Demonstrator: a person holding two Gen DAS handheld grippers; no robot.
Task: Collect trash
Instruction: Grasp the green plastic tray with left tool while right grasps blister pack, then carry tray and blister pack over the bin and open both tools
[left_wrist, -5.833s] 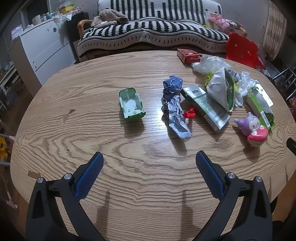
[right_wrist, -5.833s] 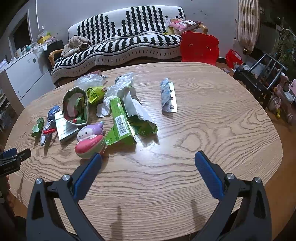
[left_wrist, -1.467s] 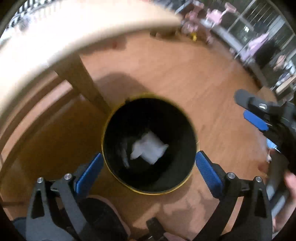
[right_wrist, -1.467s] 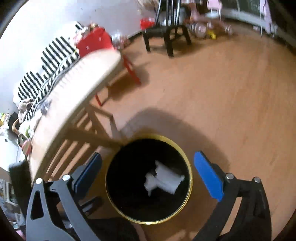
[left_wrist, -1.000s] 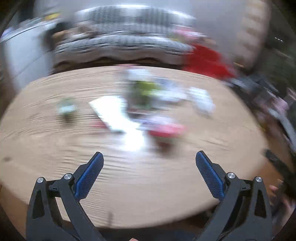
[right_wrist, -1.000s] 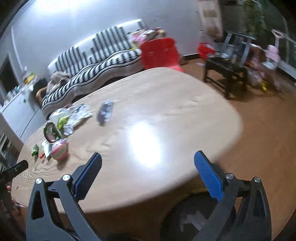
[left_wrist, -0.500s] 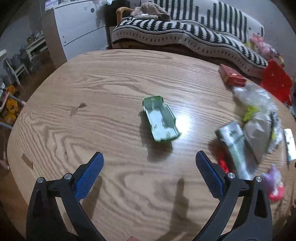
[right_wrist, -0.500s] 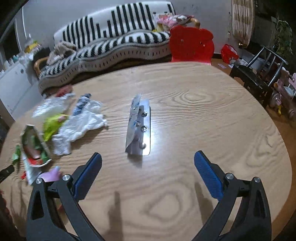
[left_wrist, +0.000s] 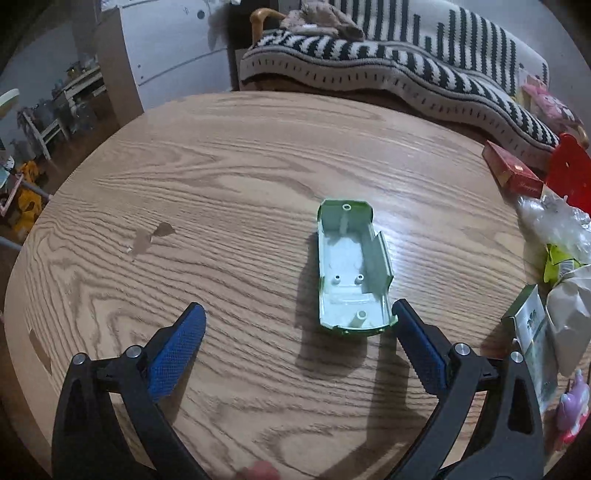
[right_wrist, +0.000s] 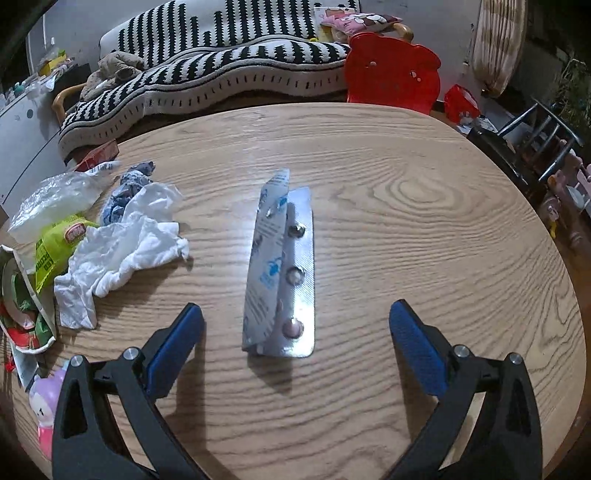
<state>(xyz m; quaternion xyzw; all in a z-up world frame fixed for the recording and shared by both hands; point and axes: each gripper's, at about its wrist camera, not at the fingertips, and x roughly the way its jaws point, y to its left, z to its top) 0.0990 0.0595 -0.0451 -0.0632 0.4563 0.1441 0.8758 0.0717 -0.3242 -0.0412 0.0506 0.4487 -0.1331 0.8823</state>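
Observation:
A green plastic shell (left_wrist: 352, 269) lies hollow side up on the round wooden table (left_wrist: 229, 177), just ahead of my open left gripper (left_wrist: 297, 332) and nearer its right finger. In the right wrist view a silver blister pack (right_wrist: 282, 277) with its foil peeled back lies between and just beyond the fingers of my open right gripper (right_wrist: 295, 328). Crumpled white tissue (right_wrist: 122, 247), a yellow-green wrapper (right_wrist: 55, 247), a clear plastic bag (right_wrist: 55, 199) and a blue crumpled wrapper (right_wrist: 127, 188) lie to its left.
A red box (left_wrist: 511, 173), a green and white carton (left_wrist: 533, 332) and a pink and purple toy (left_wrist: 572, 410) sit at the table's right side. A striped sofa (right_wrist: 221, 55) and a red child's chair (right_wrist: 391, 74) stand behind the table. A dark chair (right_wrist: 535, 125) is at the right.
Both grippers came back from the black bin on the floor to the table and moved closer to the green shell and the blister pack. The blue wrapper and a green carton are gone.

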